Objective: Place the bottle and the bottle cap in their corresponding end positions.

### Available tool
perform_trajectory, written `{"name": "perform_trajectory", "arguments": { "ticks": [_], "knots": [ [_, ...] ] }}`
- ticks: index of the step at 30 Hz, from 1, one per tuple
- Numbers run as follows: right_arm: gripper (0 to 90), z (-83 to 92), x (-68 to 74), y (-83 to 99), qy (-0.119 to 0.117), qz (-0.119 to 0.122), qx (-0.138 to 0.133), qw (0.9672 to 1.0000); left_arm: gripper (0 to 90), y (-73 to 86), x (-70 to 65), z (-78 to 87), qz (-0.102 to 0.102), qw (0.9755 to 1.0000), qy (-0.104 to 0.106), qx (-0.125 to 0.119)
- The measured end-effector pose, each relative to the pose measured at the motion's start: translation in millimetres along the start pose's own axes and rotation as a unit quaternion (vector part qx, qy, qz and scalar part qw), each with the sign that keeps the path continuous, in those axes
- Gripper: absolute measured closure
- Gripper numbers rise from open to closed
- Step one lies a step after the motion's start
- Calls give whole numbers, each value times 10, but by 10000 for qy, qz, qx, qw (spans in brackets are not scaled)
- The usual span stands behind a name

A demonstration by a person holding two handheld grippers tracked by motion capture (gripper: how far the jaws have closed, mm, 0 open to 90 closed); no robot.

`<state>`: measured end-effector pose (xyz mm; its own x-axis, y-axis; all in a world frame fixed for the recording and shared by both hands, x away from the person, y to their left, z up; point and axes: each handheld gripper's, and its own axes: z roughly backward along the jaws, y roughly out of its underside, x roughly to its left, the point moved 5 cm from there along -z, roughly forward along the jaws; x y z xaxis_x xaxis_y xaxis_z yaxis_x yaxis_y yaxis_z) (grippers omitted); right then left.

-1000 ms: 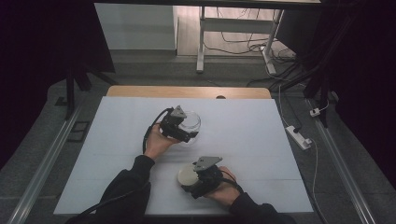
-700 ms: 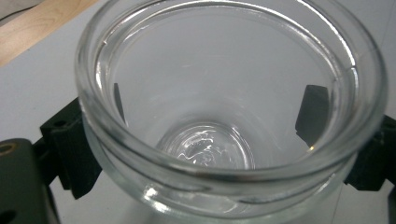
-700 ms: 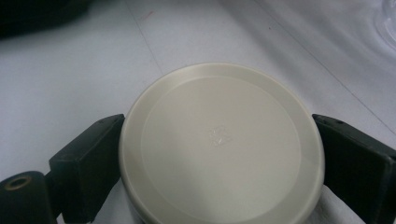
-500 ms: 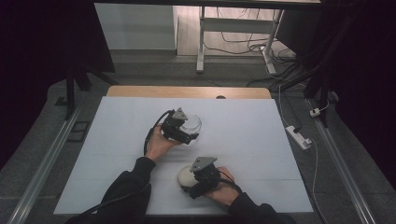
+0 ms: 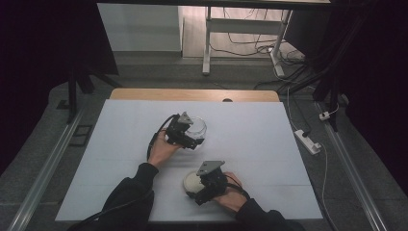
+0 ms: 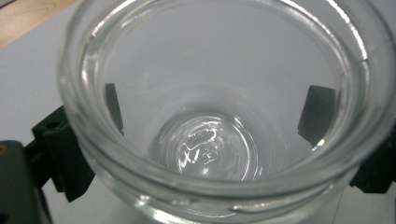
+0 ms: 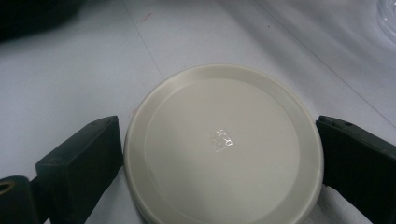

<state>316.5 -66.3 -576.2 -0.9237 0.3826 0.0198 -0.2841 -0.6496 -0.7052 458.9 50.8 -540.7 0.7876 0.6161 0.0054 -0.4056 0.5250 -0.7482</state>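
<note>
A clear glass jar (image 5: 199, 127) stands open-mouthed at the table's middle, and my left gripper (image 5: 194, 133) is shut on it. In the left gripper view I look down into the jar (image 6: 205, 154); the fingers (image 6: 317, 112) of the left gripper (image 6: 215, 112) press on both sides, seen through the glass. Nearer the front edge a round cream lid (image 5: 190, 179) lies flat on the table. My right gripper (image 5: 194, 183) holds it; in the right gripper view the lid (image 7: 219, 144) sits between the jaws of the right gripper (image 7: 219, 135), both touching its rim.
The white tabletop (image 5: 120, 144) has a bare wooden strip (image 5: 192, 95) along its far edge. A power strip (image 5: 307, 141) lies on the floor to the right. Metal rails run along both sides of the table.
The right gripper has crept slightly left, further around the lid. The left gripper and the jar have stayed put.
</note>
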Motion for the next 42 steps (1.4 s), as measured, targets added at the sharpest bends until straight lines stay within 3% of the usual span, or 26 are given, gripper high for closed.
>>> {"name": "perform_trajectory", "arguments": {
  "ticks": [12,17,27,33,42],
  "knots": [
    [1,78,3,-52,-96,-115,-197,9997,0,44,-1,55,203,9996,200,-3],
    [0,93,7,-60,-124,-173,-230,9995,0,82,-8,95,162,9997,192,49],
    [0,142,-1,-77,-126,-201,-303,9993,0,154,-21,214,284,9993,249,12],
    [0,174,-9,-84,-97,-187,-331,9992,0,245,-52,286,189,9995,225,142],
    [0,252,-10,-112,-53,-173,-445,9988,0,372,-105,430,355,9984,439,100]
  ]
}}
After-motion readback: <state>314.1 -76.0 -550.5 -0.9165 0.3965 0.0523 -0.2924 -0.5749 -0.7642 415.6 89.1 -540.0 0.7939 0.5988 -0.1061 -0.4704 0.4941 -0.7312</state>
